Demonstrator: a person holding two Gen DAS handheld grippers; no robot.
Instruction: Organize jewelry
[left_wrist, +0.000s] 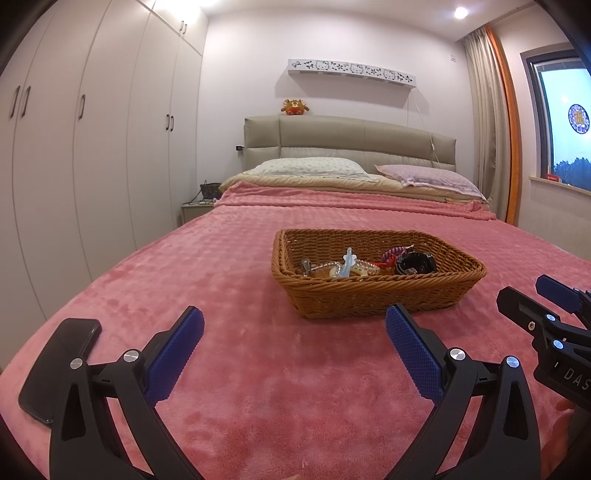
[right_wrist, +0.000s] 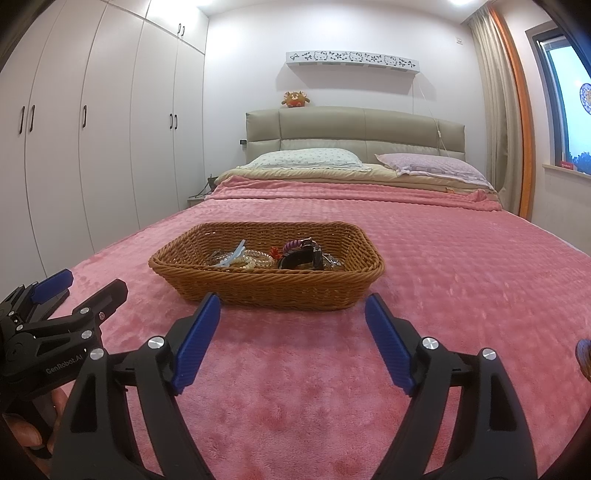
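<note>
- Both sets of jaws stand spread wide with nothing between them: the left gripper (left_wrist: 293, 328) and the right gripper (right_wrist: 291, 314) hover low over the pink blanket (left_wrist: 240, 266), side by side, each aimed up the bed toward the headboard.
- The jewelry sits heaped in a woven basket (left_wrist: 376, 295) resting on the blanket just ahead of the fingertips. From the left wrist view the basket lies ahead and slightly right; from the right wrist view it lies ahead and slightly left, so it stands roughly between the two grippers, within easy reach of either.
- Inside it I can make out a pale blue hair clip (left_wrist: 347, 264), clear beaded bracelets (right_wrist: 255, 258), a purple coiled band (left_wrist: 393, 253), a small red piece, and a black strap-like item (left_wrist: 413, 264). They overlap in one pile along the basket floor; none lies out on the blanket.
- The basket's long axis runs across the bed, left to right, with one long wall facing the grippers. The hair clip stands tilted, its tip up and leaning away; the bracelets lie flat along the long axis.
- A dark phone (left_wrist: 59, 369) lies on the blanket at the left gripper's outer side, clear of the basket.
- Judgement: jewelry gathered in one basket fits either pieces collected there as the tidy result, or a mixed pile waiting to be sorted out. The frames do not settle which. The open, level pose suits reaching in as much as drawing back.
</note>
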